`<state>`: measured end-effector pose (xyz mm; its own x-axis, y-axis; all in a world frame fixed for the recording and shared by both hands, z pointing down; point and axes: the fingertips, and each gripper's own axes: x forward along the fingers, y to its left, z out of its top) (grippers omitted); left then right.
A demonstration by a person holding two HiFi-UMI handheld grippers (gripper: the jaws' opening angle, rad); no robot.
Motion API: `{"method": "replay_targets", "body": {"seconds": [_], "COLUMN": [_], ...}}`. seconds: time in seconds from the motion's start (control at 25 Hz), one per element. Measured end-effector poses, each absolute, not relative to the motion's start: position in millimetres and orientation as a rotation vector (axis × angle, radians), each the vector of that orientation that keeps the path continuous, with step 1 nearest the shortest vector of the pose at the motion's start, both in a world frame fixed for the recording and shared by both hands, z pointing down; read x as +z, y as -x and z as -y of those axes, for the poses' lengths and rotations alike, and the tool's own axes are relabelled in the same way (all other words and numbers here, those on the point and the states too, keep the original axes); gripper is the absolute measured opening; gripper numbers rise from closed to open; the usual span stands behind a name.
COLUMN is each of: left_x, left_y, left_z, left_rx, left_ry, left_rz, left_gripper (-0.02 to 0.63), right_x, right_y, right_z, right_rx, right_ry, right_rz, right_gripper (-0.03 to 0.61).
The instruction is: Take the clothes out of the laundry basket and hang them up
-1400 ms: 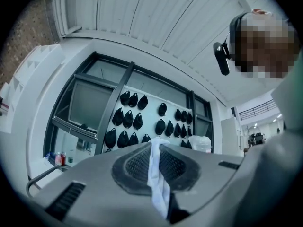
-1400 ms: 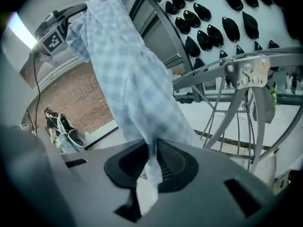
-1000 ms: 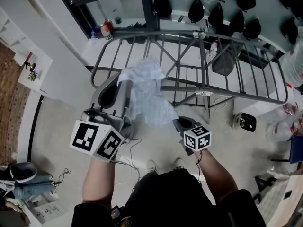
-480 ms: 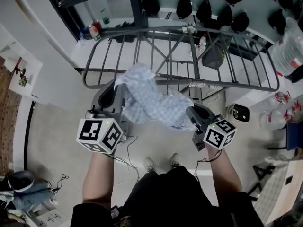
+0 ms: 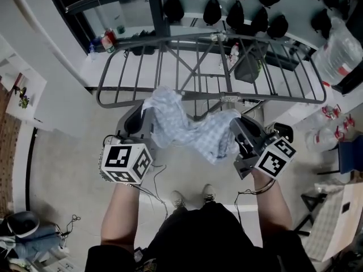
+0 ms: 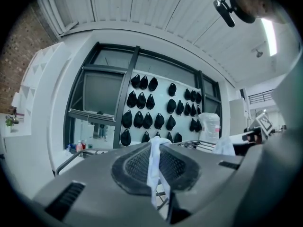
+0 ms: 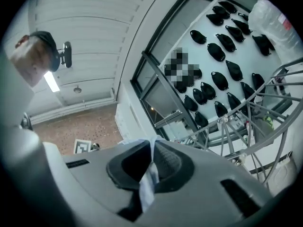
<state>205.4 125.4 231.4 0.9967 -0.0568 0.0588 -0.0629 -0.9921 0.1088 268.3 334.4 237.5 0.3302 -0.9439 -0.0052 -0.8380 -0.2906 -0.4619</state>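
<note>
By the drying rack (image 5: 182, 38), both hand-held grippers (image 5: 147, 115) (image 5: 237, 127) clamp the cloth (image 5: 187, 130) stretched between them

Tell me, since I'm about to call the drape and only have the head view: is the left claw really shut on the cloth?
Observer: Yes. The left gripper view shows the left claw shut on a white fold of the cloth, which is pinched between its jaws.
Operator: And the right one?
Observer: Same there. The right claw is shut on a thin fold that pokes up just past its tips.
Operator: Anything ahead of it?
Observer: Its view shows the drying rack rails off to the right, clear of the claw.
</note>
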Motion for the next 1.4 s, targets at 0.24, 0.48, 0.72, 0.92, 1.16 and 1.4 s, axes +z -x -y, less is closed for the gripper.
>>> {"method": "replay_targets", "body": {"seconds": [0.24,0.48,0.72,0.92,1.16,1.4], "left_x": [240,248,250,249,247,239], "left_y": [-195,-191,-181,-167,-151,-149], "left_z": [-122,-119,-119,-107,-90,-64], "left_rx": [0.096,0.124,0.132,0.136,0.131,0.105], "left_ry": [-3.006,-3.003,-2.995,-2.99,-3.003,-3.002], "left_rz": [0.094,0.093,0.074,0.07,0.074,0.13], "left_gripper": [0.021,0.021,0.021,0.021,0.021,0.021], "right_x": [196,163,144,124,119,114], "right_y": [-276,-272,-253,-241,-236,-246], "right_z": [-349,-350,-329,-299,-266,-231], "right_rx": [-0.257,-0.169,-0.131,-0.094,-0.065,-0.061], "right_ry": [2.27,2.289,2.291,2.282,2.279,2.236], "right_rz": [-1.532,-1.52,-1.586,-1.631,-1.659,-1.712], "right_gripper": [0.011,0.011,0.011,0.011,0.011,0.011]}}
